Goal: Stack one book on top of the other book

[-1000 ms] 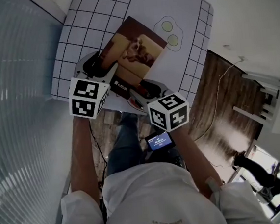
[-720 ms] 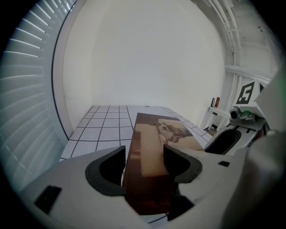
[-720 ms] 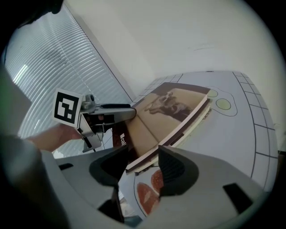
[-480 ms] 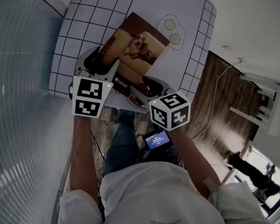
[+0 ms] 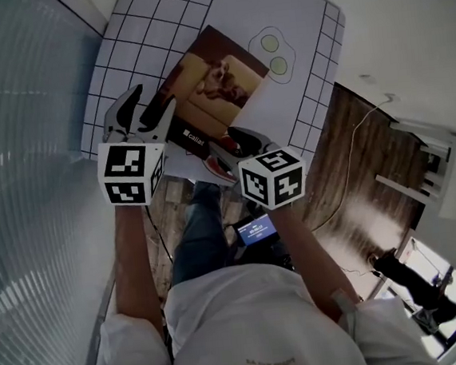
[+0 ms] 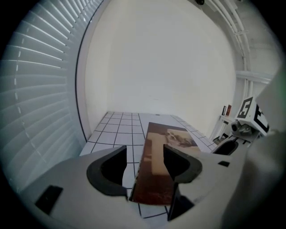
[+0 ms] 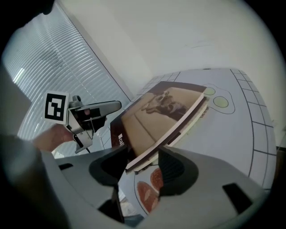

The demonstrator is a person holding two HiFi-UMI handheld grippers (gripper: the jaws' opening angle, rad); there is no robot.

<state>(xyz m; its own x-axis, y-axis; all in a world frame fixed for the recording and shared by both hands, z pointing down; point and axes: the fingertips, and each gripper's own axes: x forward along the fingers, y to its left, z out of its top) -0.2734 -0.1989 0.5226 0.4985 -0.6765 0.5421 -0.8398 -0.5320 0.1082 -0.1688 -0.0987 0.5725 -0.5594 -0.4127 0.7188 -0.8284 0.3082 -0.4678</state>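
**Stack looks made; right tongs left to back off the near corner**

Nearest, at the front edge of the gridded tabletop [image 5: 156, 20]: right tongs [image 7: 142, 156], angled down, jaws spread after just opening, with the near right corner of the top book [image 7: 156, 109] between them. Jaws close on either side of that corner and apparently not pressing, though hard to call finely. Under the brown cover, from the right gripper view: a pale page edge, then a second, darker layer, read as the lower book [image 7: 187, 126]. Probably one volume already lying on the other.

Slightly further and to the left: left tongs [image 5: 152, 98], spread wide and pinching nothing, hovering beside the stack's near left corner rather than on it. From the left gripper view, only a strip of cover showing through the gap, below and beyond the jaws.

Beyond both: the stack itself, flat on the tabletop. Long axis running away from the person and slanting right in the head view, short near edge facing the two tongs. So: books ahead of both, right tongs much the nearer, left tongs clear.

Coming move, as a judgement: draw the right tongs straight back along that long axis, toward the body, with jaws kept wide to avoid dragging the upper cover askew.

Farthest: two drawn fried eggs [image 5: 276, 53] just past the stack's far right corner, then the tabletop's far edge, with blinds [image 5: 21, 117] off to the left.
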